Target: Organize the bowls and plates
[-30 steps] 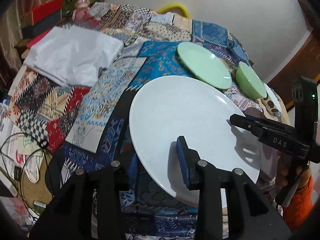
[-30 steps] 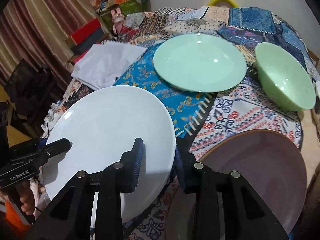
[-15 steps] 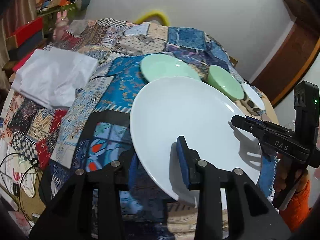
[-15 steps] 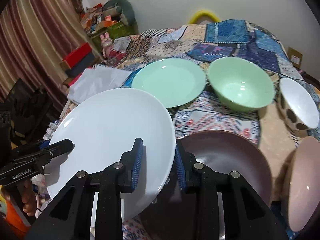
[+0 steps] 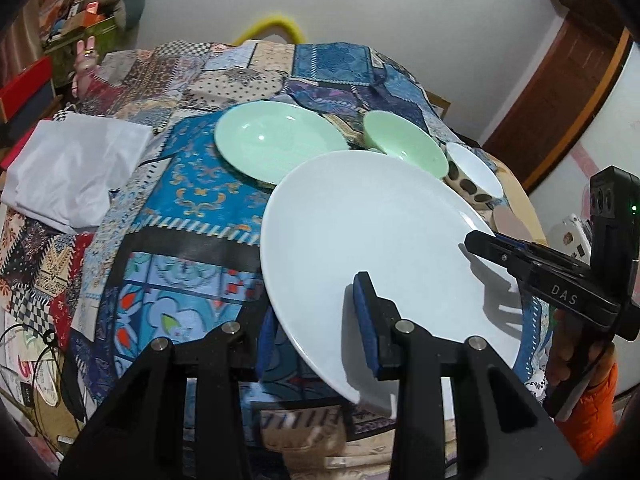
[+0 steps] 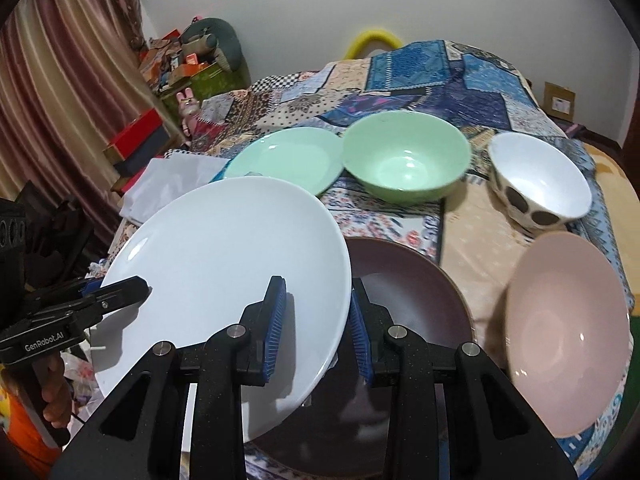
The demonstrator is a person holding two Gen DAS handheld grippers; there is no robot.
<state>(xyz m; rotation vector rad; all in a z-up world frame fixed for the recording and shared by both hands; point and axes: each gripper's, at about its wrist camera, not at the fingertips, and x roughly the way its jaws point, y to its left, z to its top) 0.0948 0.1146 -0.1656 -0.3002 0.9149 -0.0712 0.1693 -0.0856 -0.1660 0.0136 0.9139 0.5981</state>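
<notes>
Both grippers clamp one white plate (image 6: 224,276) by opposite rims: the left gripper (image 5: 316,332) at lower centre of its view, the right gripper (image 6: 316,328) likewise. The plate is lifted above the patchwork cloth (image 5: 192,200), over a dark brown plate (image 6: 408,288), with a green plate (image 6: 288,160) beyond.

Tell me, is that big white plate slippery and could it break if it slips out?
Probably slippery: the white plate looks smooth and shiny. That may be why the left gripper and right gripper each pinch an edge. It looks stiff, staying flat while held tilted. It is likely breakable, and the brown plate below looks hard.
</notes>
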